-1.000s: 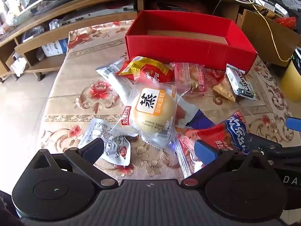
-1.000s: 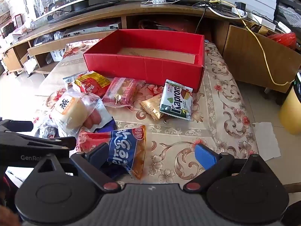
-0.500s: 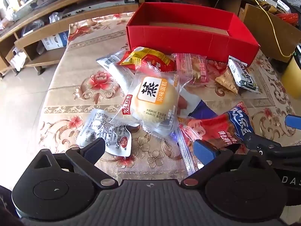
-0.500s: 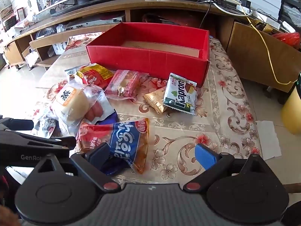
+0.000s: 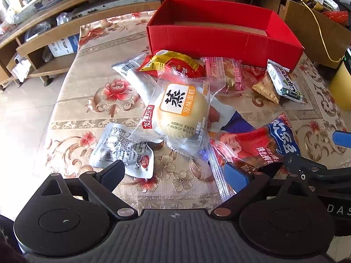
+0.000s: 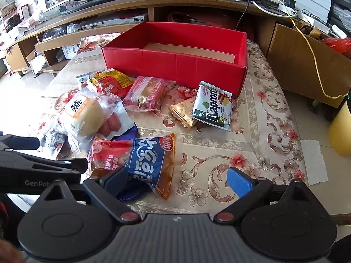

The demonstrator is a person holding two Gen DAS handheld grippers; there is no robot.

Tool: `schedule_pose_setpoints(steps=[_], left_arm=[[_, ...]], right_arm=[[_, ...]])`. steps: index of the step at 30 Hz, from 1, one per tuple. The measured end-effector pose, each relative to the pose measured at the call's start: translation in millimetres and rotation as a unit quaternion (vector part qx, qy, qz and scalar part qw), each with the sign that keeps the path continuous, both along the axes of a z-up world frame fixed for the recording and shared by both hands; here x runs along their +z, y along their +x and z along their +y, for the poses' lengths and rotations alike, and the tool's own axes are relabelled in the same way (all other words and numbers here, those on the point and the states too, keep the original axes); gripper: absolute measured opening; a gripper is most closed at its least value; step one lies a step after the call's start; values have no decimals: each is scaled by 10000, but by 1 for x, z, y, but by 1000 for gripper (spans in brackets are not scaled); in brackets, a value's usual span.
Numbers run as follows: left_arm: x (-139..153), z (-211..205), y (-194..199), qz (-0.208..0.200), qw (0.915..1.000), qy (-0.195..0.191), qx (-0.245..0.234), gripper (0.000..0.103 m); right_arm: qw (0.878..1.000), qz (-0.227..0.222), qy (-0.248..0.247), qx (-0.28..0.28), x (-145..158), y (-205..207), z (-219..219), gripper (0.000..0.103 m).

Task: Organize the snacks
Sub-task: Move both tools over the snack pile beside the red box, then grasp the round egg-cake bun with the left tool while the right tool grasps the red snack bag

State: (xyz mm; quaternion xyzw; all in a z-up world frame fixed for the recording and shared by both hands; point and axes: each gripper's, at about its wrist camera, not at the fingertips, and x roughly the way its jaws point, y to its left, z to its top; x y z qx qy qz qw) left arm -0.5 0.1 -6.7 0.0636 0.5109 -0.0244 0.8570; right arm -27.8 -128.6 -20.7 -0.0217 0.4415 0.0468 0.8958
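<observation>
An open red box [image 5: 219,41] [image 6: 175,65] stands at the back of the table. In front of it lies a heap of snack packets. My left gripper [image 5: 174,172] hovers over the near edge of the heap, its jaws closing with nothing pressed between them. A silver packet [image 5: 122,149] lies by its left finger and a round cake in clear wrap [image 5: 182,111] lies just ahead. My right gripper [image 6: 176,176] is open. A blue and red packet [image 6: 140,157] lies at its left finger. A white Kapron packet [image 6: 212,107] and a gold packet [image 6: 182,111] lie further ahead.
A pink packet [image 6: 149,94] and a yellow-red packet [image 6: 111,83] lie near the box's front wall. The floral tablecloth [image 6: 252,153] is bare on the right. A wooden TV cabinet [image 6: 87,22] stands behind, and a yellow bin [image 6: 340,131] sits on the floor at right.
The left gripper's fingers have drawn slightly closer together. No packet on the table has moved.
</observation>
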Motion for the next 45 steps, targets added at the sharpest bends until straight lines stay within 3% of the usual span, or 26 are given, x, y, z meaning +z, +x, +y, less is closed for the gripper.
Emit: schedule_pose_setpoints(steps=[36, 45], left_arm=[[-5, 6, 1, 94, 9999, -46, 49, 97], [-1, 15, 3, 22, 9997, -213, 132, 99]], right_arm=[[9997, 115, 74, 222, -4, 2, 7, 92], [9993, 155, 30, 340, -4, 3, 8, 92]])
